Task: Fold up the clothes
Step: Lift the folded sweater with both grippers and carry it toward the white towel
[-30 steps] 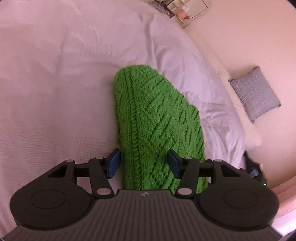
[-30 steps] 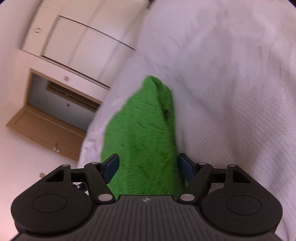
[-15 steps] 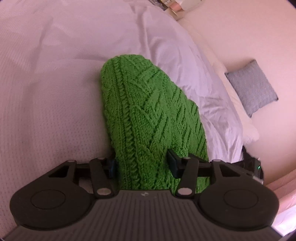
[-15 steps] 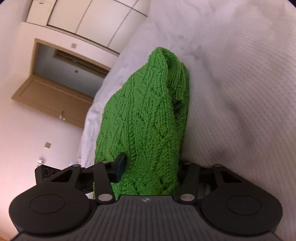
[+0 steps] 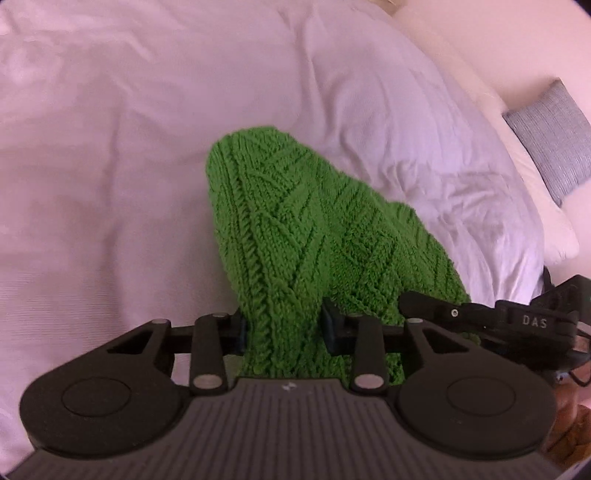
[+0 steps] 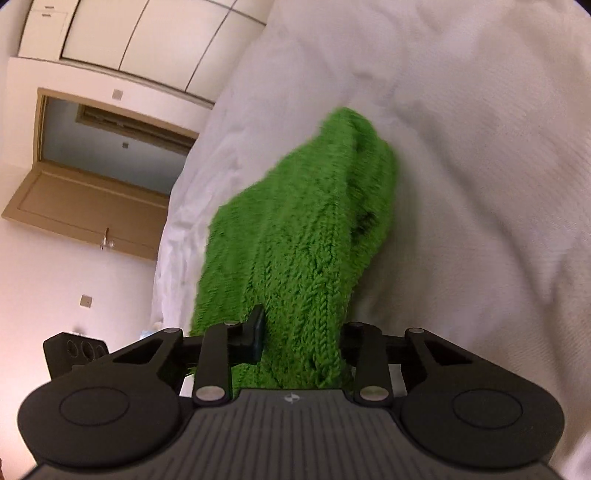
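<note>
Both claws clamp the green knit sweater (image 5: 295, 229): left claw (image 5: 283, 330) and right claw (image 6: 301, 338) each pinch an edge, lifting it above the white bed (image 5: 110, 147) so it hangs ready for folding.

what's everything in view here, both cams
sweater: one, green cable knit, on the bed, near end clamped by both grippers
duvet: one, white, wrinkled, covers the bed under the sweater
cushion: one, grey, on the pale floor or ledge beside the bed
pillow: one, white, at the bed's edge below the cushion
door: one, tan wood, standing open, with a metal handle
cupboards: white panels, above the doorway
switch plate: one, on the wall by the door
left gripper: black, blue pads, shut on the sweater
right gripper: black, shut on the sweater; its body also shows at the left view's right edge
</note>
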